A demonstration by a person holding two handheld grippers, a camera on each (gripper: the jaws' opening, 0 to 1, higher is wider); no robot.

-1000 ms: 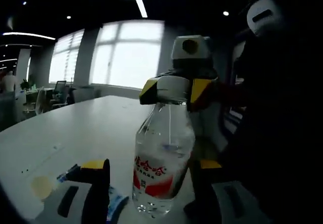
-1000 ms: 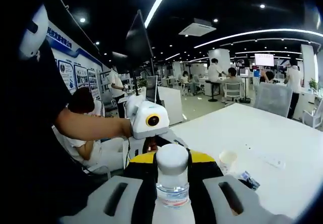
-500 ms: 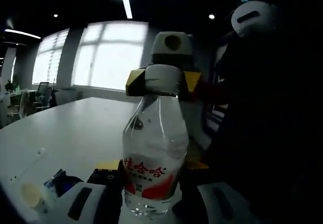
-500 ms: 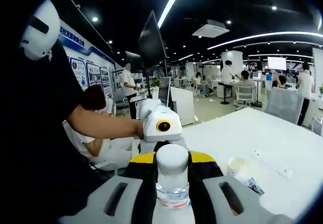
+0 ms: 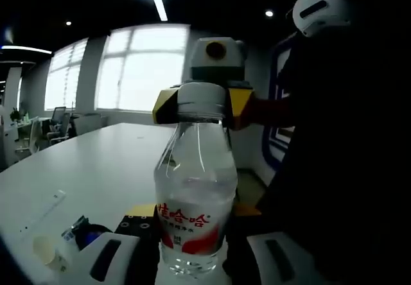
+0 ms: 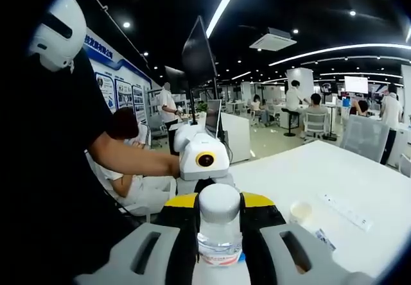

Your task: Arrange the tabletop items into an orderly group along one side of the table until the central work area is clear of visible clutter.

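Observation:
A clear water bottle (image 5: 194,176) with a red and white label and a white cap stands upright in the middle of the left gripper view. My left gripper (image 5: 194,215) is shut on its lower body, with a black, yellow-tipped jaw pressed against each side. My right gripper (image 5: 202,104) comes in from beyond the bottle and is shut on the cap. In the right gripper view, the white cap (image 6: 219,203) sits tight between my right gripper (image 6: 219,213) jaws. A person's arm (image 6: 128,160) reaches toward the bottle from the left.
The white table (image 5: 96,163) runs away to the left. On it lie a small pale cup (image 5: 46,251), a blue wrapper (image 5: 83,232) and a white strip (image 5: 52,199). The right gripper view shows the cup (image 6: 300,211), the strip (image 6: 347,212) and people seated at desks behind.
My left gripper's jaws have moved in from a wide gap to press against the bottle. The right gripper has stayed shut on the cap. Both views have shifted a little.

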